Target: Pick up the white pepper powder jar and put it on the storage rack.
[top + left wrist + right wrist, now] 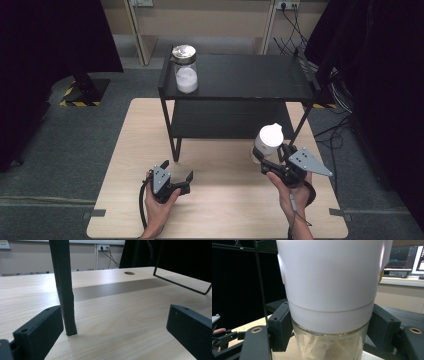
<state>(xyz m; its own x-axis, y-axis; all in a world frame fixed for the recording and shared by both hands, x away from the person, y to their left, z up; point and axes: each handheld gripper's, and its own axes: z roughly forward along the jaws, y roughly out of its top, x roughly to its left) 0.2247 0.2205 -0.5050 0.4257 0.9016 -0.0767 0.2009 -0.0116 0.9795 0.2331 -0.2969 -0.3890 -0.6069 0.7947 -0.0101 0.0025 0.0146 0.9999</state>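
Nearest to us, our left gripper (176,179) rests low over the table (225,210) with its jaws wide apart and nothing between them, just in front of the front left leg (63,290) of the black shelf (240,77). Our right gripper (272,162) is closed around a jar with a white lid (268,141), the jaws pressing its glass body just under the lid, and it is lifted above the table near the shelf's front right corner. Farther away, a second jar with a metal lid (185,70) stands upright on the top shelf at its left end.
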